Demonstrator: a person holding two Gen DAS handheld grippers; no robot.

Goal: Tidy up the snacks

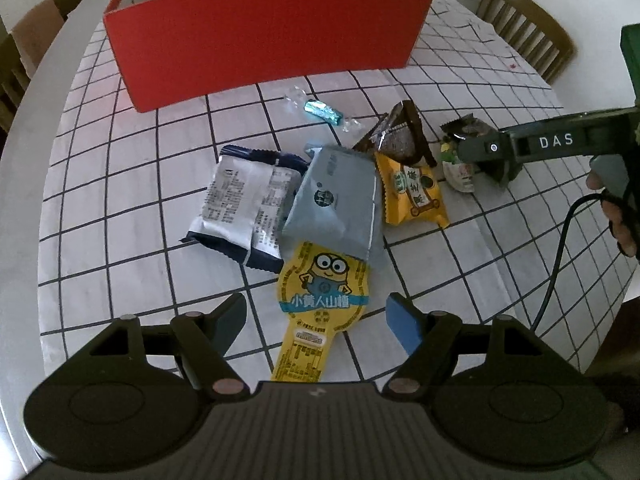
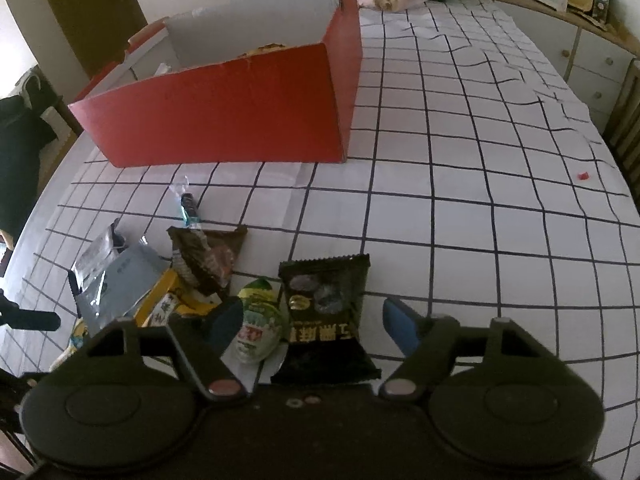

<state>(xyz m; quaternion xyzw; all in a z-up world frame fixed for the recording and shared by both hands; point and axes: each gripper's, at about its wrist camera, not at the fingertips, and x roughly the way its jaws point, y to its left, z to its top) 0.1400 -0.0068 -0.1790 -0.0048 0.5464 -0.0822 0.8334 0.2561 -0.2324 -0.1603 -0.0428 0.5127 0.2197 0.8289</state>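
Left wrist view: the left tongs (image 1: 316, 320) stand apart, pads touching nothing, with the yellow cartoon-printed packet (image 1: 318, 300) lying flat on the surface (image 1: 120, 200) between the two tips. Just beyond it at 12 o'clock, a grey-blue pouch (image 1: 336, 200) overlaps its top end; a white-and-navy packet (image 1: 248, 208) lies at 11 o'clock, a yellow sachet (image 1: 414, 192) at 1 o'clock with a brown wrapper (image 1: 400, 136) behind it. A small teal candy (image 1: 322, 112) sits alone further out at 12 o'clock, and past it the red box (image 1: 264, 40) stands open-topped. Bare checked cloth gives free room at 9 and 10 o'clock; the surface's rounded edge curves close at 8 o'clock.

In the right wrist view, the right tongs (image 2: 312, 324) also stand apart, gripping nothing. Between their tips lie a black snack bag (image 2: 324, 320) and, just beside it at 9 o'clock, a green-and-white round packet (image 2: 258, 328) close against the left tip. The pile spreads out toward 10 o'clock, the box lies at 11 o'clock, and wide open cloth stretches from 12 to 3 o'clock.
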